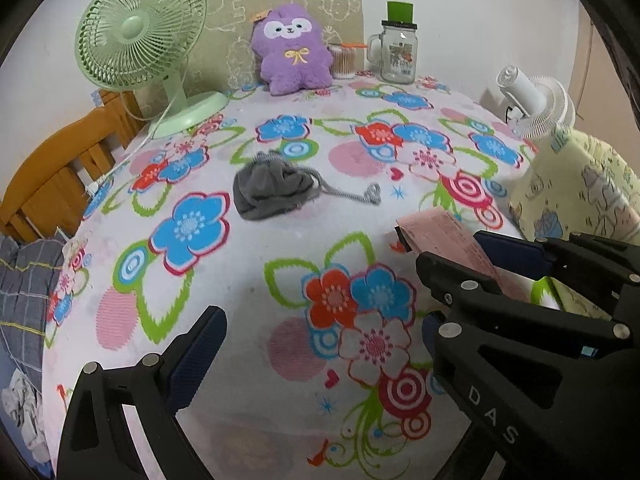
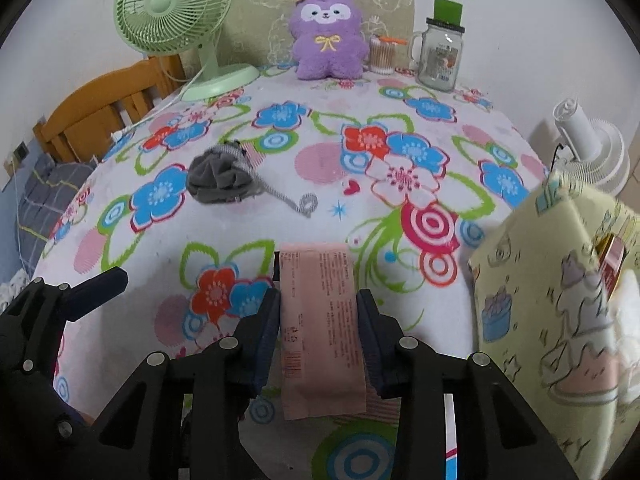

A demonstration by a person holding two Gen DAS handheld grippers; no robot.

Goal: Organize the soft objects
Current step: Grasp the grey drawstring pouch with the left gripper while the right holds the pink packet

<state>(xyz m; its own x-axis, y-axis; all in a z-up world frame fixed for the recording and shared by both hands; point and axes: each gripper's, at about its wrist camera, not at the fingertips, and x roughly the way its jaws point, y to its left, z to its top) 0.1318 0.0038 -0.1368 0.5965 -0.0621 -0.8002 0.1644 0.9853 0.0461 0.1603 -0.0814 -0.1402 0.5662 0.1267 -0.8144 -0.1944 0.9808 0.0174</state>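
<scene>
My right gripper (image 2: 318, 320) is shut on a pink soft packet (image 2: 320, 328) and holds it above the floral tablecloth (image 2: 280, 216); the packet also shows in the left wrist view (image 1: 452, 236). My left gripper (image 1: 320, 344) is open and empty over the cloth. A grey drawstring pouch (image 1: 272, 190) lies mid-table, also seen in the right wrist view (image 2: 220, 180). A purple plush toy (image 1: 292, 50) sits upright at the back, also in the right wrist view (image 2: 328, 36). A yellow patterned fabric bag (image 2: 560, 296) stands open at the right.
A green desk fan (image 1: 140, 40) stands back left, with a wooden chair (image 1: 64, 160) behind it. A glass mug jar (image 1: 398, 54) and a cotton swab box (image 1: 344, 62) stand at the back. A white fan (image 1: 536, 104) is at the right.
</scene>
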